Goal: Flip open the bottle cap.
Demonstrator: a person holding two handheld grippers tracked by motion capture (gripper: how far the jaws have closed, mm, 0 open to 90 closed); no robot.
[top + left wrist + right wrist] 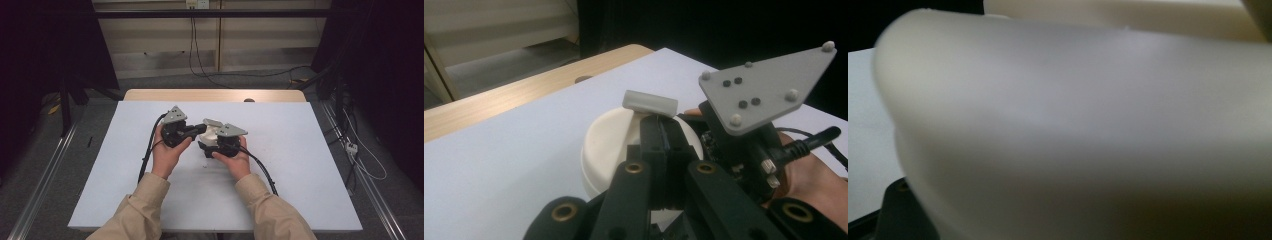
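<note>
Two grippers are meeting at a round cream container (609,145) near the surface's middle. Left gripper (663,131) is pinching its lid tab (649,103), jaws closed. Right gripper (227,142) is bracing the container; its jaws' state cannot be told. Next, probably lifting the lid.

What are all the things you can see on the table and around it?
Round container: one, cream-white, middle of the table, between the two grippers.
Small tab: one, pale grey, at the container's top, just past the left jaws.
Table: one, pale blue-white top with a wooden far edge.
Cables: several, black, on the grey floor behind the table.
Left gripper: one, black with a grey plate, jaws closed together on the container's top.
Right gripper: one, black with a grey plate, pressed close against the container; jaw state unclear.
Hands: two, each holding a gripper.
Sleeves: two, beige, near edge.
</note>
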